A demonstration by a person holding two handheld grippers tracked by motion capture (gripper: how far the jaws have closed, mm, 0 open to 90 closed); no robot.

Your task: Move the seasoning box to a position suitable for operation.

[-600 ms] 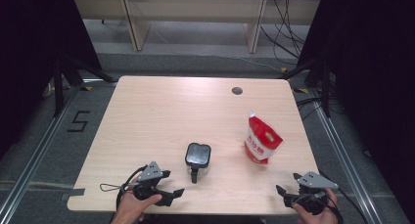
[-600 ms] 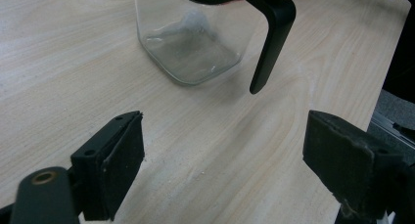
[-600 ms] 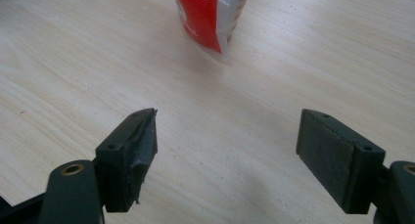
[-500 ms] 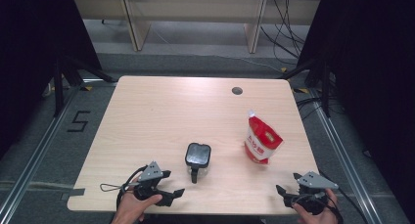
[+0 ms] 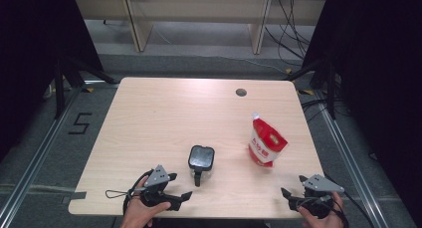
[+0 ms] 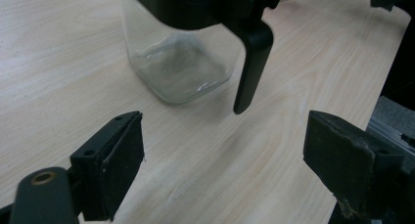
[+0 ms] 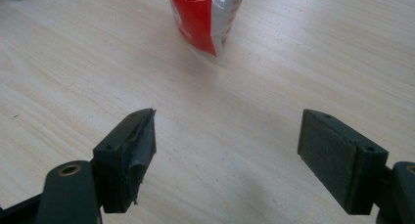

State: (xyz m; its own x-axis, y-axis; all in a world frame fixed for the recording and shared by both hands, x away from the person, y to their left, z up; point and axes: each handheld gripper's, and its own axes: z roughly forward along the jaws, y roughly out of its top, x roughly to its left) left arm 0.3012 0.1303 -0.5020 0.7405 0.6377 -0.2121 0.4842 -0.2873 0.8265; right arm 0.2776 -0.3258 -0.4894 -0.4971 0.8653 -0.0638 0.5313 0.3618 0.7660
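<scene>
Altogether: one jar (image 5: 201,160), one pouch (image 5: 265,144), two grippers.

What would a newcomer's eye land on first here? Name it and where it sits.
The red and white pouch stands out, upright on the pale wooden table toward its right side. Next comes the clear jar with a black lid near the front middle, with the open left gripper and right gripper at the front edge.

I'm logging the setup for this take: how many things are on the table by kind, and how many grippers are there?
Clear jar with black lid and handle: 1
Red and white pouch: 1
Hand-held grippers, both open: 2, the left gripper and the right gripper
Total: 4
</scene>
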